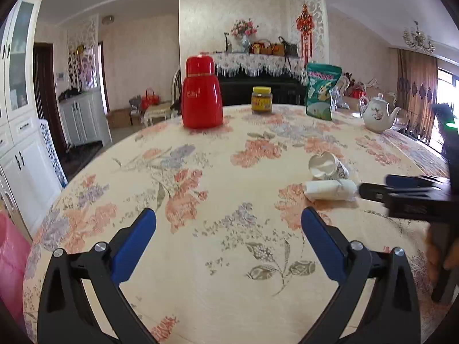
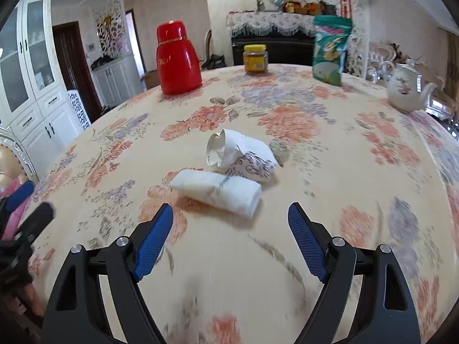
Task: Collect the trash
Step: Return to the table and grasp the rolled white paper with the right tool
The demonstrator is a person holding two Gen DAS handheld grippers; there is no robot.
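Grippers, left (image 1: 228, 219) and right (image 2: 230, 215), gape wide, empty; rolled tissue (image 2: 216, 192) just ahead of right.

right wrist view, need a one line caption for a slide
Open right gripper nears a rolled tissue and crushed paper cup on a floral tablecloth.

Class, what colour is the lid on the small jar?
Yellow lid on the jar; right wrist view shows it best.
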